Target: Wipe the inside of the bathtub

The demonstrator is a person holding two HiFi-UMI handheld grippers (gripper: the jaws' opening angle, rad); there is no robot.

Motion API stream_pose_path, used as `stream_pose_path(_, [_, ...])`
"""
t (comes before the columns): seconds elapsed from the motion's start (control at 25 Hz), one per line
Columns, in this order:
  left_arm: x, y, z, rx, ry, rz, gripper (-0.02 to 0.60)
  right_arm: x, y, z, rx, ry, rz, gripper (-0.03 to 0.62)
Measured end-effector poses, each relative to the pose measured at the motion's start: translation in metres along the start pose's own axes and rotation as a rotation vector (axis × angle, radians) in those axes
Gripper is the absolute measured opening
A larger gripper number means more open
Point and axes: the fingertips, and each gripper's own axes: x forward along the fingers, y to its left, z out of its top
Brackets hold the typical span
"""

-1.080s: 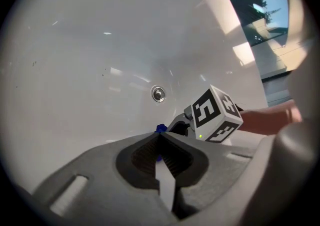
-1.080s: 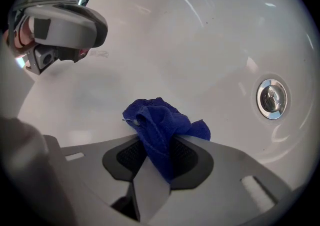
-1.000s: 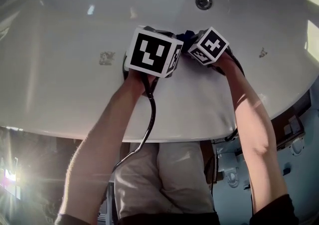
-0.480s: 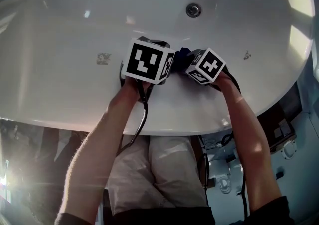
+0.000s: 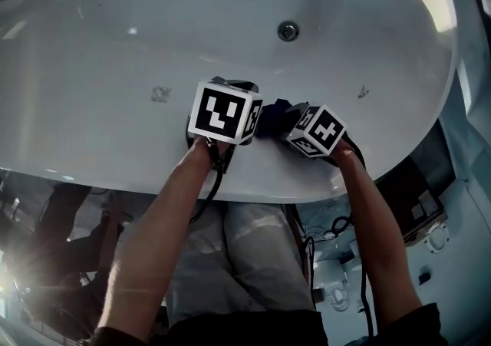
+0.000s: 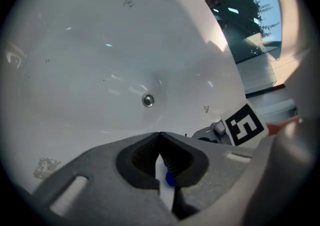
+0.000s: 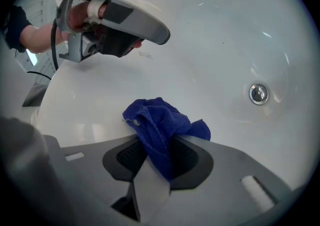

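Note:
The white bathtub [image 5: 100,53] fills the upper head view. My right gripper [image 7: 162,137] is shut on a crumpled blue cloth [image 7: 165,120], which rests against the tub's near inner wall. In the head view the cloth [image 5: 272,116] shows between the two marker cubes. My left gripper [image 6: 160,135] is shut, its jaw tips meeting, with nothing gripped between the tips. It hovers just left of the right gripper [image 5: 317,130], close to the wall. The left gripper [image 7: 112,14] also shows at the upper left of the right gripper view.
The drain [image 5: 288,30] sits on the tub floor beyond both grippers. Grey smudges mark the tub at left [image 5: 160,93] and right [image 5: 362,92]. The near rim [image 5: 261,187] runs below the cubes. Cables and fittings [image 5: 430,233] lie outside at right.
Both grippers have drawn back from the drain toward the near rim, the right one carrying the cloth along the wall. The head view has pulled back and shows more of the tub.

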Motion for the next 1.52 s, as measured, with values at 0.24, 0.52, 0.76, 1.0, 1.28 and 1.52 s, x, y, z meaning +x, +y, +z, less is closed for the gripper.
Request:
stream_pose_path(0.24, [-0.017,-0.014,0.006,-0.002,-0.047,-0.014,0.005,-0.018,0.024,-0.006,0.004,-0.01,-0.023,0.13])
stream_pose_path(0.52, [-0.041,-0.03,0.002,-0.015,-0.064,-0.022,0.005,-0.047,0.062,-0.017,0.017,-0.017,-0.024,0.13])
stream_pose_path(0.76, [-0.05,-0.052,-0.001,0.009,-0.077,-0.03,0.005,-0.071,0.085,-0.032,0.027,-0.045,-0.045,0.13])
stream_pose_path(1.0, [-0.056,-0.062,-0.007,0.037,-0.075,-0.034,0.005,-0.089,0.106,-0.037,0.05,-0.089,-0.074,0.129])
stream_pose_path(1.28, [-0.061,-0.068,-0.015,0.048,-0.079,-0.044,0.005,-0.097,0.116,-0.038,0.057,-0.166,-0.059,0.129])
stream_pose_path(1.52, [-0.064,-0.051,-0.022,0.036,-0.08,-0.019,0.005,-0.1,0.096,-0.023,-0.001,-0.226,-0.089,0.132])
